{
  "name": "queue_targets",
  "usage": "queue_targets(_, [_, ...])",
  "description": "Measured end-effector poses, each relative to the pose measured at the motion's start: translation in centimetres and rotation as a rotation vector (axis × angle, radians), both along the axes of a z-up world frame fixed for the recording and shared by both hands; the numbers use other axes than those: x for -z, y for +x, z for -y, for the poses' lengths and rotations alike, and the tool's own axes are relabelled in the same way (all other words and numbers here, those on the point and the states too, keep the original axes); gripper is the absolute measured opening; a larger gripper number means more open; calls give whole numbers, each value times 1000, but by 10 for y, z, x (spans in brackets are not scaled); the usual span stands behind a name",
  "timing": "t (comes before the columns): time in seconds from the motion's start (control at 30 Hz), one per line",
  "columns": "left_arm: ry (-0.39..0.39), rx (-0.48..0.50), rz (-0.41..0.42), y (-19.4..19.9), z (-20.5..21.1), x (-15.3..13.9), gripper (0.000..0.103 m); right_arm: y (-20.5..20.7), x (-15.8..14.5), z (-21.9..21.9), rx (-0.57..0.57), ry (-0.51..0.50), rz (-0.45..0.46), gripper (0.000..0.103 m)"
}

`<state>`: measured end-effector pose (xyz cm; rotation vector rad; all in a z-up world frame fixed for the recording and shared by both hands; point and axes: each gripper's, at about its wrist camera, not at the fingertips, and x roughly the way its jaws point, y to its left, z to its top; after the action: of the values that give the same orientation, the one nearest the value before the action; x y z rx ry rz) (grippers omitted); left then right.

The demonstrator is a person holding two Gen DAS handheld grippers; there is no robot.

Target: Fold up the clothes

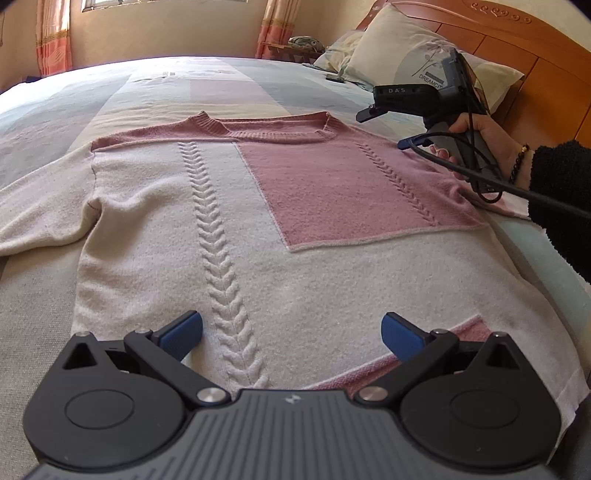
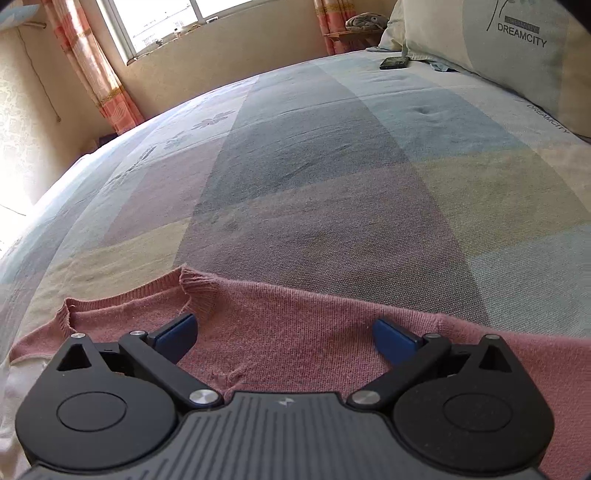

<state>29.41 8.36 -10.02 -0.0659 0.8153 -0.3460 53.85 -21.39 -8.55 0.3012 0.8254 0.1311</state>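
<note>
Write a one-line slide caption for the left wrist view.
Open left gripper over the hem of a pink-and-cream sweater laid flat on the bed, right gripper near its shoulder.

Left wrist view is set low at the sweater [image 1: 295, 221] hem, faced up its body toward the headboard [image 1: 517, 44]. Right wrist view is held close over the collar [image 2: 195, 291], faced toward the window [image 2: 159, 22]. Collar, bedspread [image 2: 332, 166] and pillow [image 2: 498, 48] are shared.
</note>
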Motion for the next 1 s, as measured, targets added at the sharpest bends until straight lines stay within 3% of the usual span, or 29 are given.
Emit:
queue_targets(0.23, [-5, -9, -3, -3, -3, -1, 102, -86, -29, -13, -132, 83, 3, 103])
queue_targets(0.37, [1, -5, -1, -4, -3, 0, 102, -120, -16, -20, -166, 98, -41, 103])
queue_targets(0.5, [-12, -17, -9, -1, -4, -1, 102, -141, 2, -15, -141, 93, -66, 103])
queue_targets(0.7, [-31, -50, 3, -1, -8, -7, 102, -182, -17, -1, -88, 86, -88, 103])
queue_targets(0.83, [-26, -72, 25, -4, -12, -11, 102, -225, -29, -9, -145, 123, -76, 103])
queue_targets(1.0, [-16, -102, 37, -5, -17, -13, 102, -293, -13, -41, -223, -26, -104, 103])
